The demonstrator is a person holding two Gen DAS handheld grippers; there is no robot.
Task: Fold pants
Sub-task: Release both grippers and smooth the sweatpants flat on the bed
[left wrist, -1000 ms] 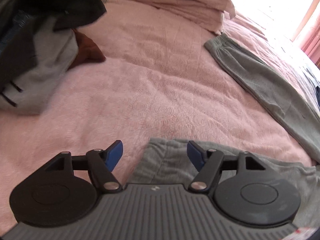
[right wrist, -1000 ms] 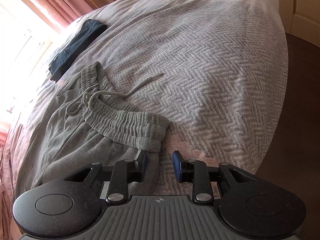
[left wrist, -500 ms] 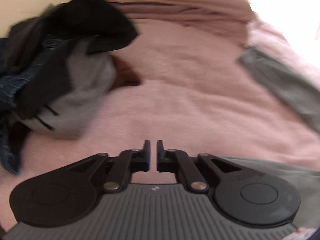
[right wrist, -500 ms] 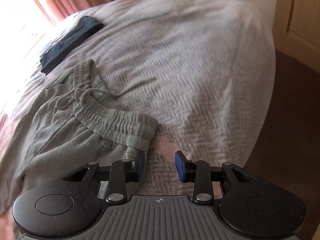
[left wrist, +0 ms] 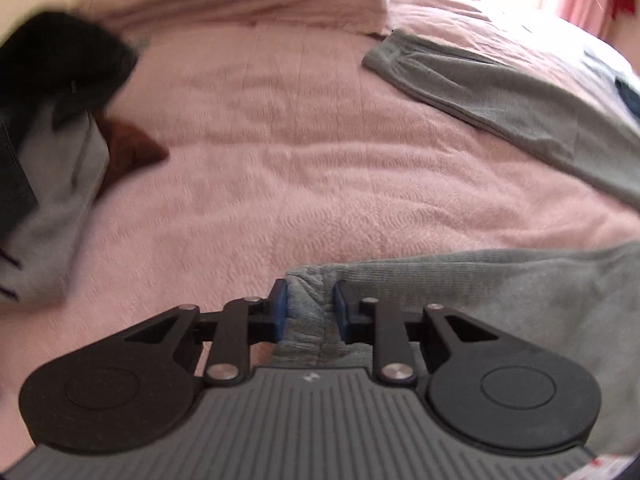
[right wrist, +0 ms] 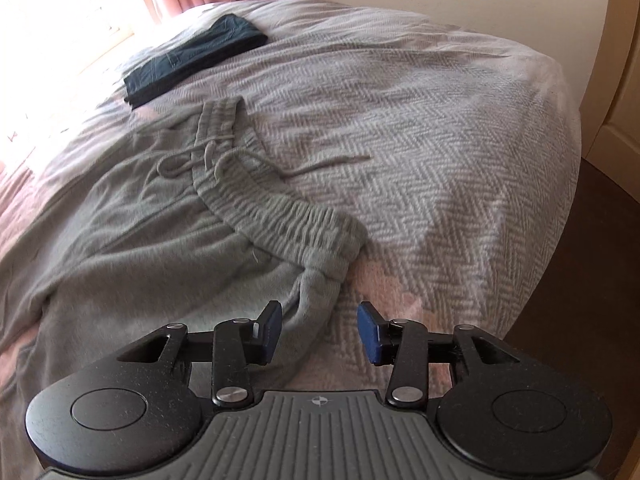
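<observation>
Grey sweatpants lie spread over the bed. In the left wrist view one leg runs along the far right, and the other leg's cuff is bunched between the blue pads of my left gripper. Those jaws are opening, though the pads still press the fabric. In the right wrist view the ribbed waistband and its drawstring lie ahead. My right gripper hovers at the hip edge below the waistband, jaws opening. Fabric lies in the gap by the left pad, and neither pad presses it.
A pink bedspread covers the bed, with pillows at the head and a heap of dark and grey clothes at left. A grey herringbone blanket covers the foot, carrying a folded dark garment. Dark floor lies beyond the bed's edge.
My left gripper was open beside the cuff, then shut on nothing, and now has the cuff between its pads. My right gripper's jaws have widened, and its view has swung slightly.
</observation>
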